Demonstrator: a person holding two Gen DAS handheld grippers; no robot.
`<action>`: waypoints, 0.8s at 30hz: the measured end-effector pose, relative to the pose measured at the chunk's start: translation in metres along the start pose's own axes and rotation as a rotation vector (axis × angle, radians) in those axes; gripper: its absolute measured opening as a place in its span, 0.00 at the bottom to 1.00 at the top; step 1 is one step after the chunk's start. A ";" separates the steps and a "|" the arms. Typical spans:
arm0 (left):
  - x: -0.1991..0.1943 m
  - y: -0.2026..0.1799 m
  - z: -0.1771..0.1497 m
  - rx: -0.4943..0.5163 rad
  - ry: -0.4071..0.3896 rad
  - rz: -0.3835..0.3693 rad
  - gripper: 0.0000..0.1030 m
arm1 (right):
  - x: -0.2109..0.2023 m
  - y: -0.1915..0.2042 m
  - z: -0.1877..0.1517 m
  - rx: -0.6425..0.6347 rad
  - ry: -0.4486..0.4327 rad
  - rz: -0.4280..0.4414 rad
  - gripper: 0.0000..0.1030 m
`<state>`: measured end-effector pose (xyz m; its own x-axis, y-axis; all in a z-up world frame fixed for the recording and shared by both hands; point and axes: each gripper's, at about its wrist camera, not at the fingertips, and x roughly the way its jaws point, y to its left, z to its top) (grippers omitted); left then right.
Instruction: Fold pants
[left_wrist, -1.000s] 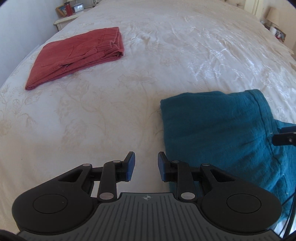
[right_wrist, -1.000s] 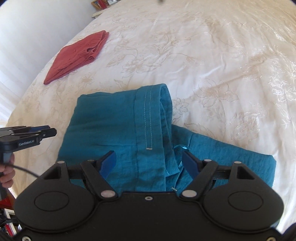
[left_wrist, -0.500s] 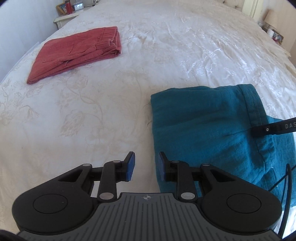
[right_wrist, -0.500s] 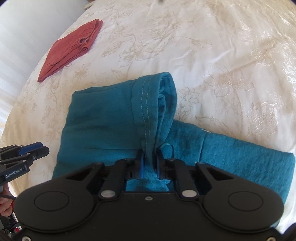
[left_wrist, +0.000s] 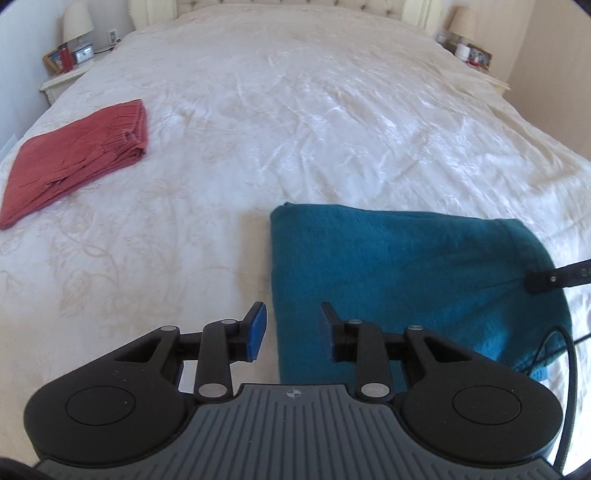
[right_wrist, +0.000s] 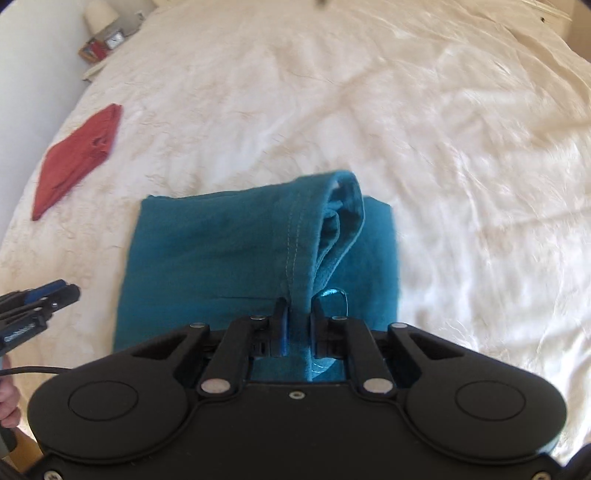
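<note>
Left wrist view, left to right. A nightstand (left_wrist: 62, 79) stands at the far left corner of the bed (left_wrist: 314, 110), bearing a lamp (left_wrist: 75, 22), a red bottle and a small clock. On the cream bedspread near the left edge lies a folded red garment (left_wrist: 74, 155), well apart from everything else. In the foreground the left tongs (left_wrist: 291, 326) hang above the bedspread with their blue pads apart and nothing between them; their jaws have just been opening slightly, and the left edge of the teal pants (left_wrist: 388, 266) lies just below and between the pads (not gripped). The pants lie folded on the near right part of the bed. At the far right the tip of the right tongs meets the raised hem of the pants, and a black cable loops below it.

Right wrist view, left to right. The left tongs (right_wrist: 37, 306) enter at the left edge, beside the pants, with part of a hand (right_wrist: 9, 398) beneath them. The red garment (right_wrist: 79, 155) lies farther up the bed. At centre the right tongs (right_wrist: 298, 321) are clamped on a stitched hem of the teal pants (right_wrist: 207, 258), their jaws having just been closing on it; the gripped layer stands up as a ridge above the flat lower layer (this view is blurred). Bare bedspread fills the right side.
</note>
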<state>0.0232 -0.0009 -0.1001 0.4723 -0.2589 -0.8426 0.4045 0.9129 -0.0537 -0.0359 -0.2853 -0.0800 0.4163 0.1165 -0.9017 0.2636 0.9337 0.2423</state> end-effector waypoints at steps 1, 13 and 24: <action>0.006 -0.007 0.001 0.023 0.012 -0.011 0.29 | 0.012 -0.008 -0.002 0.011 0.017 -0.026 0.18; 0.054 -0.054 -0.037 0.157 0.208 -0.050 0.31 | 0.027 -0.010 -0.019 -0.015 0.016 -0.153 0.61; 0.026 -0.030 -0.036 0.074 0.117 -0.013 0.47 | 0.025 -0.024 -0.030 0.008 0.025 -0.117 0.66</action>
<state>-0.0044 -0.0234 -0.1399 0.3739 -0.2280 -0.8990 0.4686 0.8829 -0.0291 -0.0577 -0.2952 -0.1189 0.3607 0.0148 -0.9326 0.3164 0.9387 0.1373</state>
